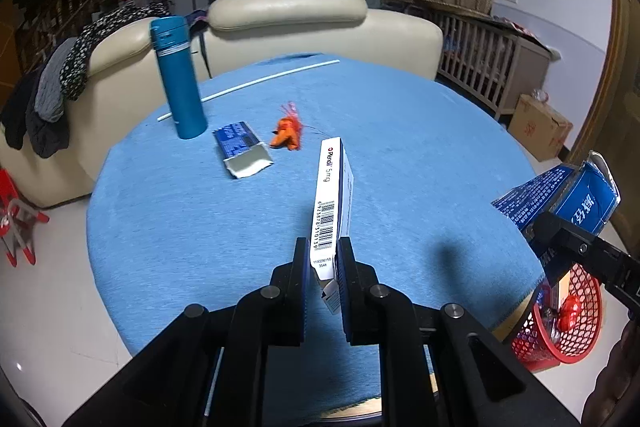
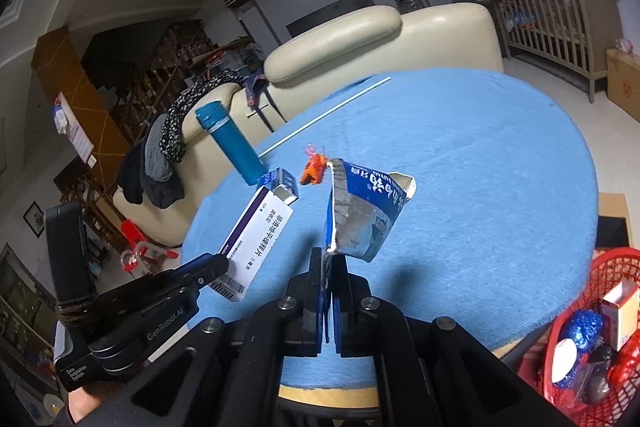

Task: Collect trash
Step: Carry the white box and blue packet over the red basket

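- Left wrist view: the left gripper (image 1: 323, 267) clamps a white medicine box (image 1: 330, 203) by its near end, long axis running straight ahead over the blue table (image 1: 420, 155). The red basket (image 1: 560, 323) sits low at the right, just past the table edge, so the carry goes rightward. A torn blue wrapper (image 1: 242, 149) and an orange scrap (image 1: 286, 135) lie on the cloth beside a teal flask (image 1: 180, 83).
- Right wrist view: the right gripper (image 2: 329, 279) pinches a torn blue carton (image 2: 364, 211) by its edge, carton standing above the pads. The basket (image 2: 576, 307) lies at lower right, nearer this hand than the left one.
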Motion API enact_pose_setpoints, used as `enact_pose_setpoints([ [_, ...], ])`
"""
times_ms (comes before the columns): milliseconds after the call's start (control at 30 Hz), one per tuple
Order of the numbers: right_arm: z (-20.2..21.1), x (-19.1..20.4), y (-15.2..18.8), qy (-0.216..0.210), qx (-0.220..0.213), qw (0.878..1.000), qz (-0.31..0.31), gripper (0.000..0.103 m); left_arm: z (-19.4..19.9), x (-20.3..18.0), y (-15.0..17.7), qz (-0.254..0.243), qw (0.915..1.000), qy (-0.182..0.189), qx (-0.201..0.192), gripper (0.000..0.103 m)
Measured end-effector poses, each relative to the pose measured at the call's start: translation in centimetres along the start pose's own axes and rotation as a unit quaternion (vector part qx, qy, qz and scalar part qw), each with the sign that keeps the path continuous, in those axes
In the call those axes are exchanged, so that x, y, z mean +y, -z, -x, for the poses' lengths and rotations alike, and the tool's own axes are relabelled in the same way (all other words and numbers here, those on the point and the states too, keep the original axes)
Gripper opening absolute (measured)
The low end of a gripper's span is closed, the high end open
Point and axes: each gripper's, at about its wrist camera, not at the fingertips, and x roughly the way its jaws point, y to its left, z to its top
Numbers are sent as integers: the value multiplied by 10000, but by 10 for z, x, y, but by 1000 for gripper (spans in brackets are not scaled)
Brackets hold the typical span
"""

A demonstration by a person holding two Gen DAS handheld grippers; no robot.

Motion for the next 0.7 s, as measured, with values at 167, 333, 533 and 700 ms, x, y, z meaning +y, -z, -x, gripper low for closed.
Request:
enact_pose_setpoints([
  [167,8,-24,3,84,-69,9996,-250,4,-4,-23,-3,-248,9997,60,62,14],
  [333,21,-53,6,226,-171,9982,-530,4,-10,-53,-5,-572,9981,164,139,14],
  [533,43,-95,12,451,-307,9945,-895,4,-13,-93,-8,-955,9946,343,192,14],
  [700,67,-125,16,700,-453,9905,-1093,4,-12,-128,-10,-1246,9900,636,192,14],
])
